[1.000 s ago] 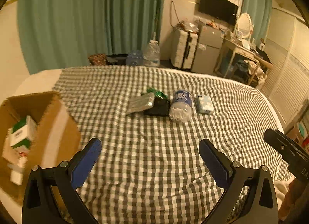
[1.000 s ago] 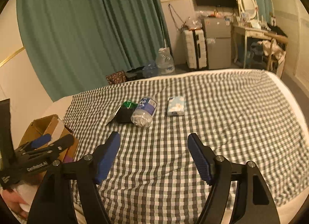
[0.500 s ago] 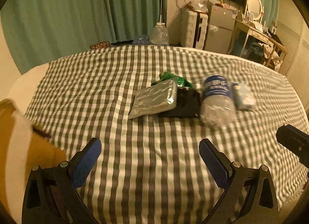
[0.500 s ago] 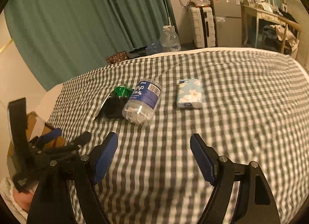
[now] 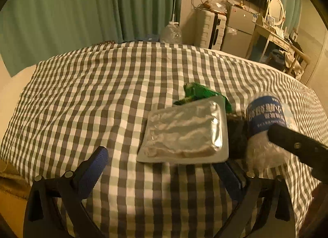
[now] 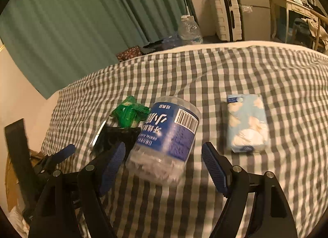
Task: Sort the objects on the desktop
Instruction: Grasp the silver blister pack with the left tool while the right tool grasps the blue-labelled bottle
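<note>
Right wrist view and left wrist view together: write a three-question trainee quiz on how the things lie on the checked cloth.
1. True or false: the right gripper has its jaws shut on the clear plastic jar with the blue label.
2. Which thing lies apart from the others?
A. the silver foil pouch
B. the light blue tissue pack
C. the crumpled green wrapper
3. Fill in: the left gripper points at the ______, jaws open.

Key
1. False; the jaws are open, with the jar lying on its side ahead of them.
2. B
3. silver foil pouch
</note>
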